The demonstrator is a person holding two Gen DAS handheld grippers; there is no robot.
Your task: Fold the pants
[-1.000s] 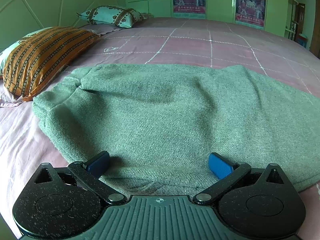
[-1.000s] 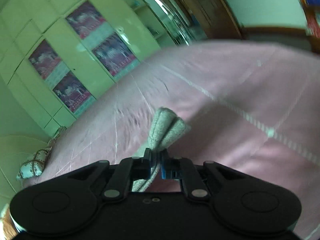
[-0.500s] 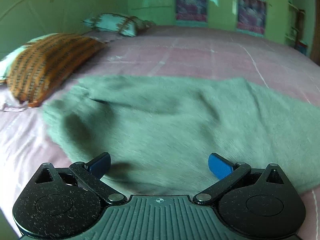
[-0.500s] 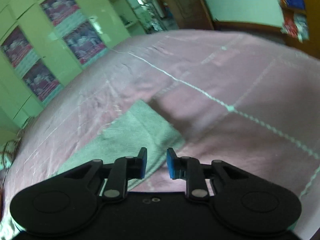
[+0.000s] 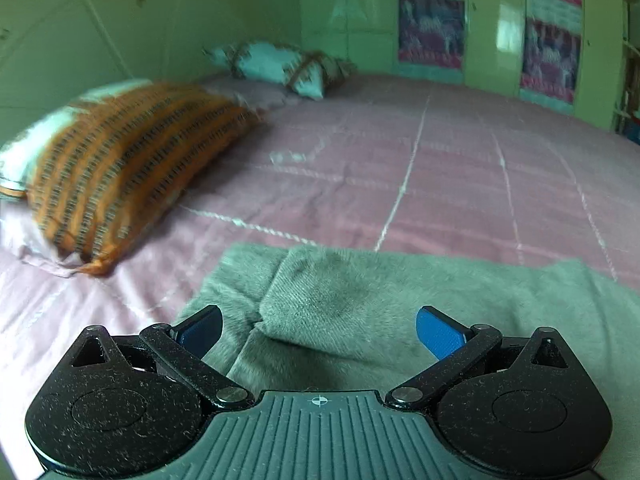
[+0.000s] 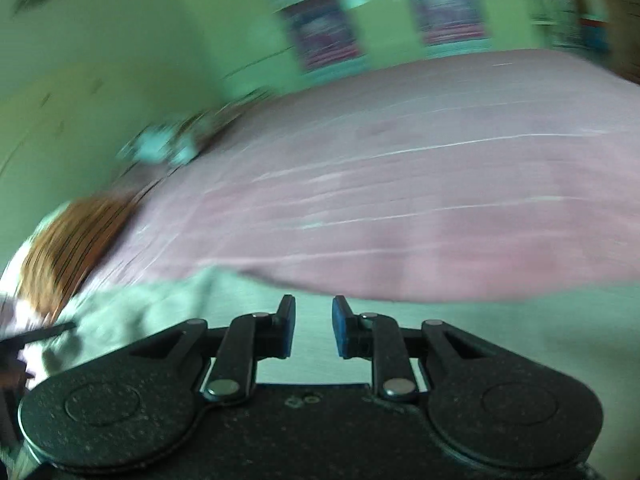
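Nearest in the left wrist view, the left gripper [image 5: 318,326] is seen with its two blue fingers spread wide apart, nothing held between them. Just beyond and below them the pants [image 5: 400,304], one grey-green pair, are laid on the bed [image 5: 440,184], with a folded layer lying on top near the middle. In the right wrist view, the right gripper [image 6: 314,328] is shown with its two fingers parted by a narrow gap, nothing gripped, above the same pants [image 6: 520,328]; that view is badly blurred, so contact with the cloth cannot be judged. Farther off, two pillows are counted: an orange striped pillow [image 5: 120,168] at the left and a pale blue pillow [image 5: 280,66] behind it. Two posters [image 5: 432,28] are seen on the far green wardrobe.
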